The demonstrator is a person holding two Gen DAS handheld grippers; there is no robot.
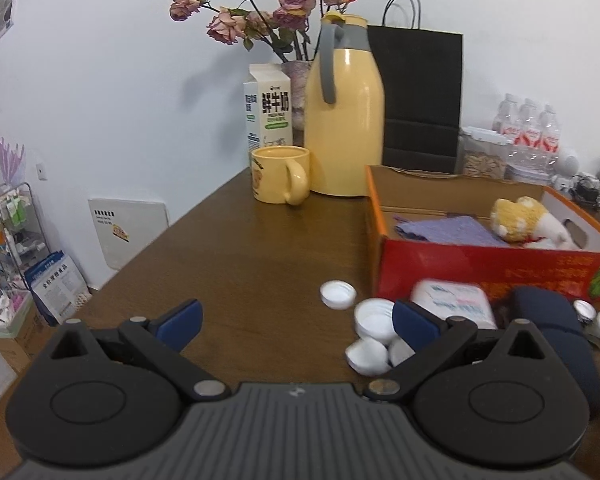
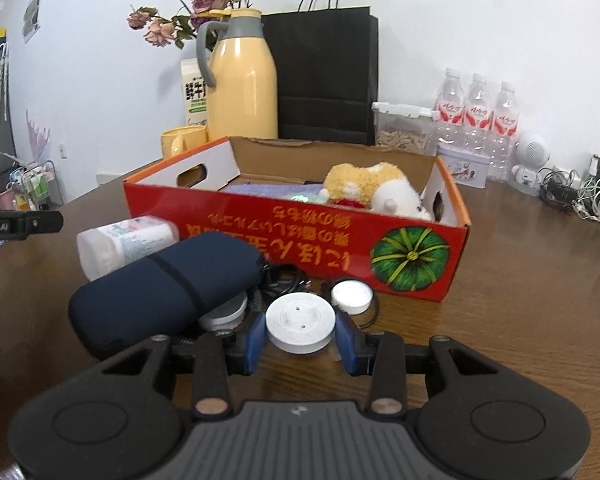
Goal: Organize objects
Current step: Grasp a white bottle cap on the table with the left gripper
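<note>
Right gripper (image 2: pixel 300 336) fingers clench a white disc (image 2: pixel 300 326); its smooth rim could slip. Left gripper (image 1: pixel 296 324) fingers spread, empty.

A red box (image 2: pixel 296 236) printed with orange script and a green striped pumpkin is seen on the brown wood-grain table (image 2: pixel 520 320). A white disc (image 2: pixel 300 322), a navy pouch (image 2: pixel 160 288) and a pale yellow jug (image 2: pixel 242 80) are shown.
</note>
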